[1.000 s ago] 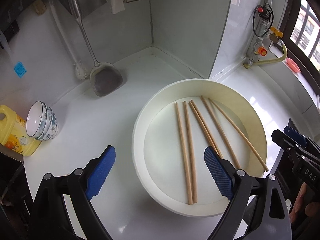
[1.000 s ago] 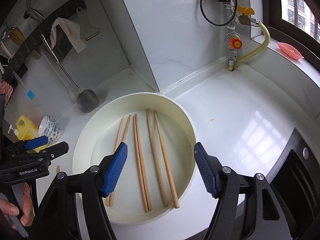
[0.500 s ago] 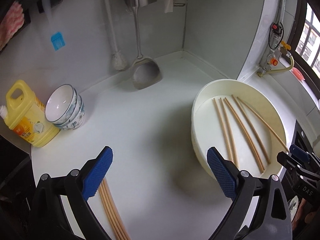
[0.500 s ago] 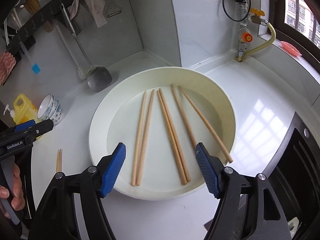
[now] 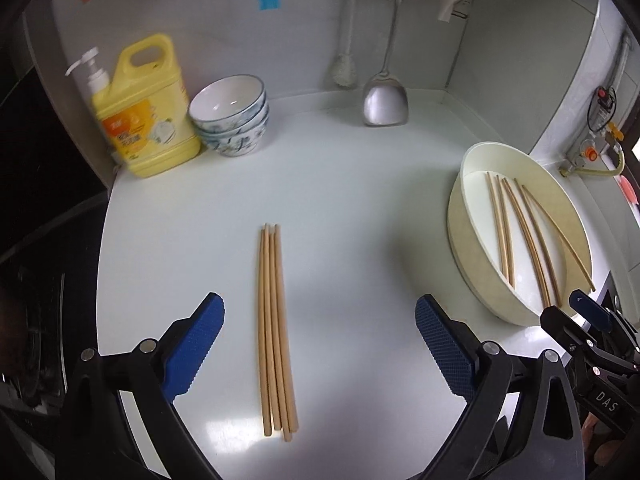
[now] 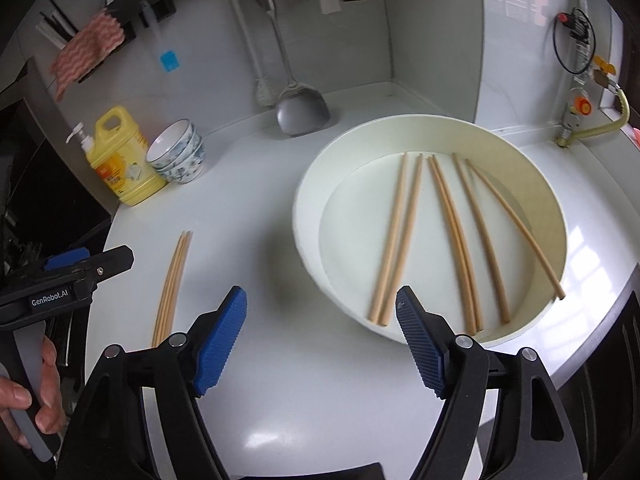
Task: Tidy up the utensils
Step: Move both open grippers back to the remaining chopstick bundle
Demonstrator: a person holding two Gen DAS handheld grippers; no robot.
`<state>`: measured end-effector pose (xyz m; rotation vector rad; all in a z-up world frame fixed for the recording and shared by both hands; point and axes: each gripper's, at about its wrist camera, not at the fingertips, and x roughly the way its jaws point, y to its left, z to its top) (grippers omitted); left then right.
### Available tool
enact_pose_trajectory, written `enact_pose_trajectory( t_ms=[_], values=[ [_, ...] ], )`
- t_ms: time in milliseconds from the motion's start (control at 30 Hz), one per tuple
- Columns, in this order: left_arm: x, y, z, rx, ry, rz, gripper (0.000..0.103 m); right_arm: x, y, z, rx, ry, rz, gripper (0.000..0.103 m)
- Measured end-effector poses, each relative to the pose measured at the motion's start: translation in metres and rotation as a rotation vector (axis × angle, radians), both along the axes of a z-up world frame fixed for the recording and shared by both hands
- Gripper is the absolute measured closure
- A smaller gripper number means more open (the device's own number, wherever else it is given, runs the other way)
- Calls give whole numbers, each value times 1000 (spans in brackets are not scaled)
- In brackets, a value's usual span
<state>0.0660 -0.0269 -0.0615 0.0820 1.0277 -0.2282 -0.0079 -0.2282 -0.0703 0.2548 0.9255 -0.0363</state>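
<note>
A bundle of wooden chopsticks (image 5: 274,328) lies on the white counter, straight ahead between the open jaws of my left gripper (image 5: 320,340). It also shows at the left of the right wrist view (image 6: 172,284). A round cream basin (image 6: 308,184) holds several more chopsticks (image 6: 440,236), spread side by side; it sits at the right of the left wrist view (image 5: 460,216). My right gripper (image 6: 322,340) is open and empty, just in front of the basin's near rim.
A yellow detergent bottle (image 5: 144,108) and stacked bowls (image 5: 232,120) stand at the back left. A metal spatula (image 5: 386,96) and a brush (image 5: 344,68) hang against the back wall. A gas valve and hose (image 6: 580,108) sit at the right. The counter's front edge curves close below both grippers.
My left gripper has swung left, away from the basin, and now faces the chopstick bundle on the counter. My right gripper has shifted left and stays before the basin.
</note>
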Motion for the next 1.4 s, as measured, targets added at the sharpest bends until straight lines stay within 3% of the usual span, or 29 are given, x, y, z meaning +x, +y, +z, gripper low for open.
enact_pose_trajectory(
  t_ms=[367,667,900,1133,1400],
  values=[
    [-41,85,-9,13,-7,160,7,7,81,-16,13,17,171,29],
    [-36,122,-35,-6,5,102,6,13,125,-41,-38,39,88,29],
    [-10,136,-68,-45,4,53,6,16,147,-69,-72,58,5,29],
    [0,155,-78,-67,-59,75,6,30,172,-92,-82,34,18,29],
    [-10,162,-96,-81,-104,140,6,35,190,-114,-160,9,85,29]
  ],
)
